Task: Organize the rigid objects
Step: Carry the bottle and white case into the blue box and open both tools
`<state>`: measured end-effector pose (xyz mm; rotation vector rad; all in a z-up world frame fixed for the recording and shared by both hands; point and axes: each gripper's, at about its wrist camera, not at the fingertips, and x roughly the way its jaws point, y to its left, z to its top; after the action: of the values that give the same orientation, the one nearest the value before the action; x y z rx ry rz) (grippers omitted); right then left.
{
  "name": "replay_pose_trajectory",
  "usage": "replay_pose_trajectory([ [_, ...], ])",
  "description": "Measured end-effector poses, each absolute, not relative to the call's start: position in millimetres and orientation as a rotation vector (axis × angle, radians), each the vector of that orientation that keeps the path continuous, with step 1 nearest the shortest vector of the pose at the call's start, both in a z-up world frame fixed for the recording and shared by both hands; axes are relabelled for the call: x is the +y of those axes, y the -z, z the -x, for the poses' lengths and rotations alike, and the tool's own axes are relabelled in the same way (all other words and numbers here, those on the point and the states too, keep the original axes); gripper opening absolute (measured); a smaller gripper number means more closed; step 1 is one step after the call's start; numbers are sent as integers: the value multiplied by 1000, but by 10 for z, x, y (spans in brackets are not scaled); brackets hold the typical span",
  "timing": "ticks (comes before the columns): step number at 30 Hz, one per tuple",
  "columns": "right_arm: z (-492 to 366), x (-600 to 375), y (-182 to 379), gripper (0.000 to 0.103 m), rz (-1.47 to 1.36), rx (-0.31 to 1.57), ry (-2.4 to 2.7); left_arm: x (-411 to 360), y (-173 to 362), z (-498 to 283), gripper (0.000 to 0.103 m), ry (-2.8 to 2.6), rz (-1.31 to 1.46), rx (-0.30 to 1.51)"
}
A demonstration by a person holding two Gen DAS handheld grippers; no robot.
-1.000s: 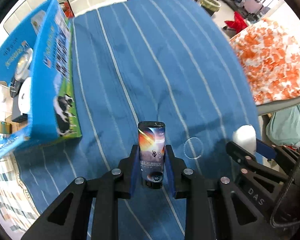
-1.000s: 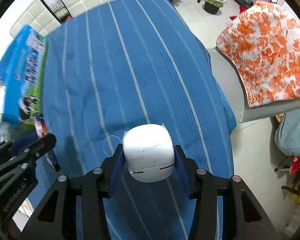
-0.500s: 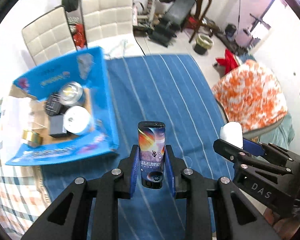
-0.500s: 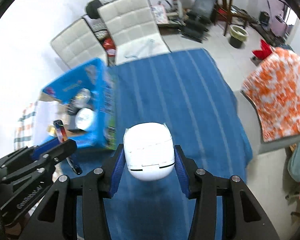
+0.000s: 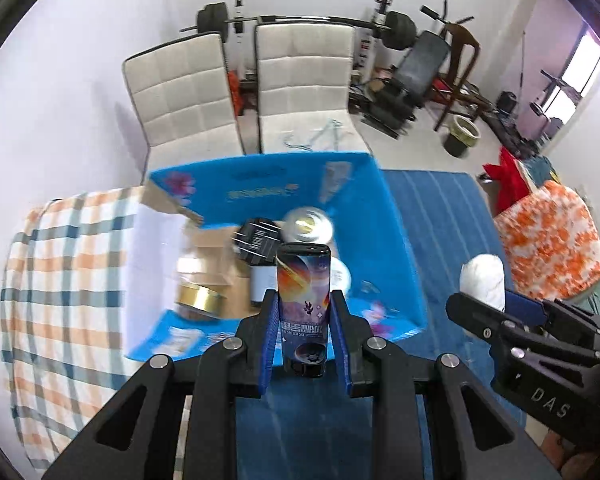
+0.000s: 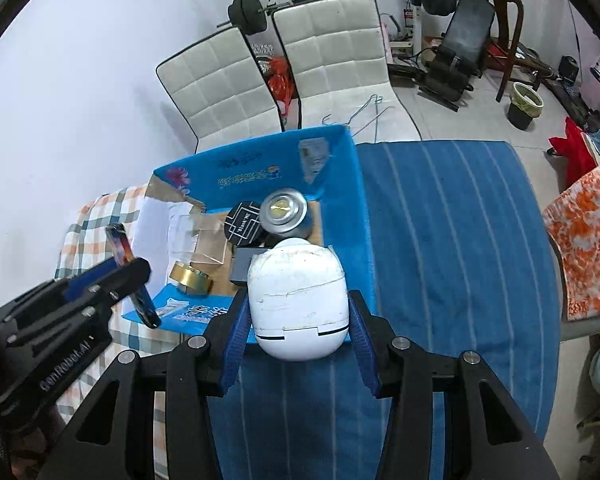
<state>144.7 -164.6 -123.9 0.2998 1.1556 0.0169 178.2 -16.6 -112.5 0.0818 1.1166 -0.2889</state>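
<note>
My left gripper point(image 5: 305, 312) is shut on a flat case with a space print point(image 5: 303, 292), held upright in the air in front of an open blue box point(image 5: 396, 240). My right gripper point(image 6: 298, 320) is shut on a white rounded case point(image 6: 298, 296), also held above the table near the box's right wall point(image 6: 358, 220). The box holds a silver tin point(image 6: 283, 210), a black round item point(image 6: 242, 224), a gold tin point(image 6: 192, 278) and other pieces. Each gripper shows in the other's view: the left one point(image 6: 136, 276), the right one point(image 5: 484, 292).
The table has a blue striped cloth point(image 6: 452, 240) on the right and a checked cloth point(image 5: 68, 280) on the left. Two white chairs point(image 5: 304, 80) stand behind the table. An orange patterned cushion point(image 5: 552, 240) lies at the right. Gym gear lines the back wall.
Both grippers have risen and tilted up, holding their objects. The blue box has come from the left edge toward the middle of both views, and its inside now shows.
</note>
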Motion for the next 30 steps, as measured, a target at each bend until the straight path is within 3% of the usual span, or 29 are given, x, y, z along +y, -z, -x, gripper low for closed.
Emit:
replay_pose_trajectory([
  [7,-1756,-1400,1638,50,-319,1226,-32,204,1355,-2047,22,257,-39,1135],
  [18,-2226,-1334,2713,50,-415,1399,-3,500,2427,-2435,22,301,194,1416],
  [30,-2399,-1181,3190,50,-438,1498,-10,434,2882,-2622,22,298,190,1487],
])
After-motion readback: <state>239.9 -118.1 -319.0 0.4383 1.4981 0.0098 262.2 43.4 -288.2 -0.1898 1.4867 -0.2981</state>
